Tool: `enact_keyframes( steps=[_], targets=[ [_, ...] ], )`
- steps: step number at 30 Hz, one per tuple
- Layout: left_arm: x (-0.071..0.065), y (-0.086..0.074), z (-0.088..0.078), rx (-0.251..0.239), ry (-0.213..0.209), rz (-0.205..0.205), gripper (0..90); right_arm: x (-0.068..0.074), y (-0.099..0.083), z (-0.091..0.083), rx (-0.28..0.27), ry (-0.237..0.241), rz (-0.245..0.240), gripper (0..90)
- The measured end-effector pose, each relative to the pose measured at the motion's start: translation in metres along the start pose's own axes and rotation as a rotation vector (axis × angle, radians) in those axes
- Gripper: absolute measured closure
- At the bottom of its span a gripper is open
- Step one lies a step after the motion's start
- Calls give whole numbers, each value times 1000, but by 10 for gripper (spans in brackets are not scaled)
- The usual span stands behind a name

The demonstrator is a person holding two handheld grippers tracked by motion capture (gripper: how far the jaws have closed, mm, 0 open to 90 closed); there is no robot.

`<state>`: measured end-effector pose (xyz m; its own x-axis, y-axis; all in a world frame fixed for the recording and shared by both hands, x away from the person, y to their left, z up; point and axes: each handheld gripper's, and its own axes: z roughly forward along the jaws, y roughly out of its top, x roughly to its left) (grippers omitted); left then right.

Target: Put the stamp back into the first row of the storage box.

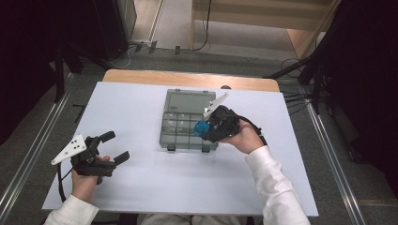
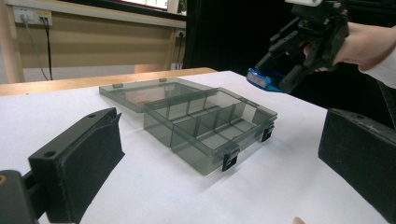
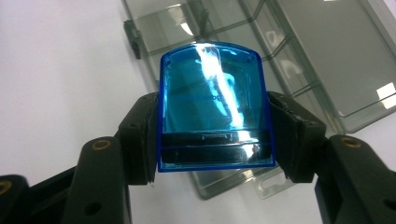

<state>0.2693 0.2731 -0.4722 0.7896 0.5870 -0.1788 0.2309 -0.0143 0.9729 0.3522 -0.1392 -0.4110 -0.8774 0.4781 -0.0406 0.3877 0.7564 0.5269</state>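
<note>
A grey see-through compartment box (image 1: 189,121) lies open in the middle of the white table, its lid folded back flat toward the far side. My right gripper (image 1: 205,129) hovers over the box's right compartments, shut on a small blue clear plastic case (image 1: 202,128). In the right gripper view the blue case (image 3: 215,112) is clamped by its two sides between the pads (image 3: 142,135), above the box (image 3: 261,56). From the left gripper view I see the box (image 2: 210,126) and the blue case (image 2: 264,79) held above its far right. My left gripper (image 1: 115,146) rests open at the near left, holding nothing.
The white table surface (image 1: 141,183) has a wooden strip (image 1: 187,77) along its far edge. Black stands and cables sit on the floor beyond the table. A person's white sleeves (image 1: 274,187) come in from the bottom.
</note>
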Motion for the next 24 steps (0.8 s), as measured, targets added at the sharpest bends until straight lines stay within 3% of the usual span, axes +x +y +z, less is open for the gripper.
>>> enact_keyframes(
  steps=[14, 17, 24],
  targets=[
    [1, 0, -1, -1, -3, -3, 0, -31, 28, 25, 24, 11, -31, 420],
    [1, -1, -1, 1, -5, -3, 0, -37, 30, 32, -2, 26, -36, 420],
    [1, -1, -1, 5, -7, -3, 0, -48, 27, 49, 2, -3, -35, 420]
  ],
)
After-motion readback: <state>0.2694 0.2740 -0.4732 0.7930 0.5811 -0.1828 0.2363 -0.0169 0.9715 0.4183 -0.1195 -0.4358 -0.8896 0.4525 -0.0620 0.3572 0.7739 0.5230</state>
